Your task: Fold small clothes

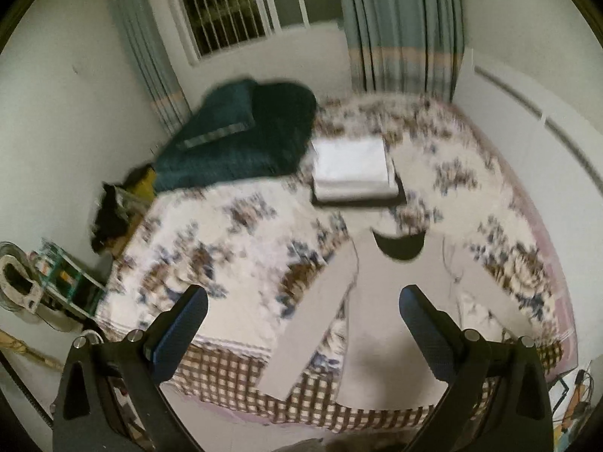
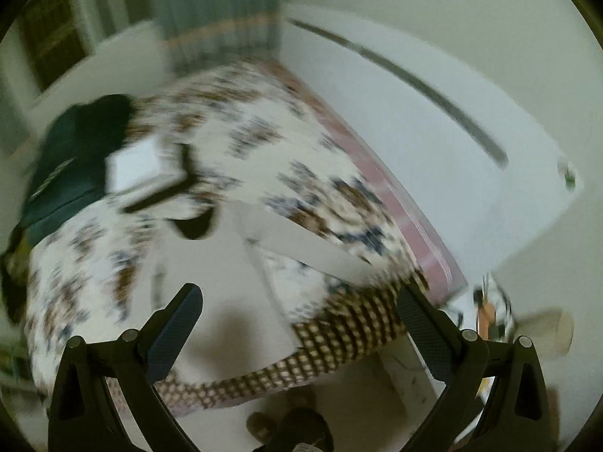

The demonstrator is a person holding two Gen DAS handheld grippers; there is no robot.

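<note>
A pale grey long-sleeved shirt (image 1: 392, 324) lies flat on the floral bedspread (image 1: 233, 233), its dark neck opening (image 1: 399, 246) toward the far side and both sleeves spread. My left gripper (image 1: 303, 312) is open and empty, above the shirt's lower half near the bed's front edge. In the blurred right wrist view the shirt (image 2: 222, 301) lies on the bed and one sleeve (image 2: 309, 248) runs to the right. My right gripper (image 2: 299, 316) is open and empty above the shirt's right side and the bed's checked edge (image 2: 339, 339).
A stack of folded white clothes on a dark one (image 1: 354, 173) sits mid-bed. A dark green blanket and pillow (image 1: 241, 139) lie at the far left. Clutter stands on the floor to the left (image 1: 56, 282). Walls, curtains and a window (image 1: 233, 3) surround the bed.
</note>
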